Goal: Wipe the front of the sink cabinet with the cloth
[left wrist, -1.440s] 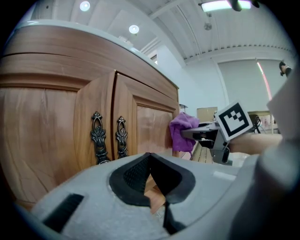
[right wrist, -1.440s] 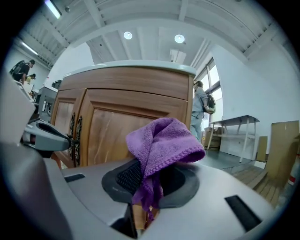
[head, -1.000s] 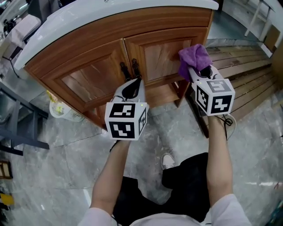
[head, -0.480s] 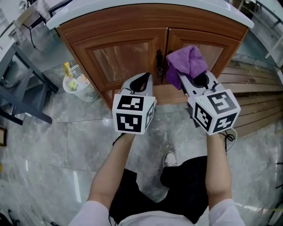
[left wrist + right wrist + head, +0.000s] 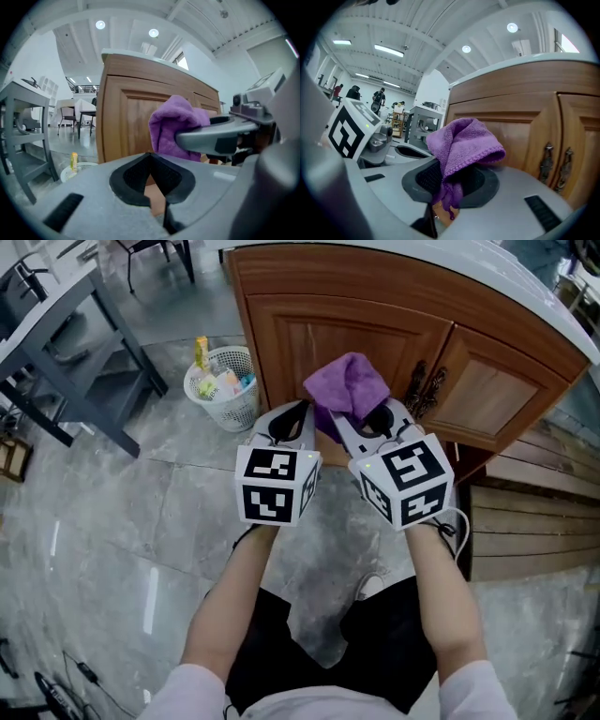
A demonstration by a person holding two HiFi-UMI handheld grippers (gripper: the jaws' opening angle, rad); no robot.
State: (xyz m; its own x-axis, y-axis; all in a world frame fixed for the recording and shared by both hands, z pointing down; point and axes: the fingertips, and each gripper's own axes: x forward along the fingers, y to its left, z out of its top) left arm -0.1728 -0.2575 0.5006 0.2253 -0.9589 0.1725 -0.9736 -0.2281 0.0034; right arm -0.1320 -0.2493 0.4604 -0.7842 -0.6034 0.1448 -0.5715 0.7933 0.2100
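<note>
The wooden sink cabinet [image 5: 375, 306] stands under a white countertop, with two panelled doors and dark metal handles [image 5: 419, 385] where they meet. My right gripper [image 5: 354, 420] is shut on a purple cloth [image 5: 347, 388], which bunches above its tips in front of the left door's lower half. Whether the cloth touches the wood I cannot tell. In the right gripper view the cloth [image 5: 461, 143] hangs out of the shut jaws before the door [image 5: 511, 136]. My left gripper [image 5: 291, 418] is shut and empty, just left of the right one. From the left gripper view, the cloth [image 5: 176, 124] shows beside the cabinet [image 5: 124, 122].
A white wastebasket [image 5: 223, 385] with rubbish stands on the marble floor left of the cabinet. A grey metal table frame [image 5: 84, 362] is further left. Wooden slats [image 5: 534, 521] lie on the floor at the right. The person's legs and a shoe [image 5: 370, 587] are below the grippers.
Both grippers have moved left along the cabinet front. The cloth has gone from the right door, past the handles, to the left door. The wastebasket now sits close by.
</note>
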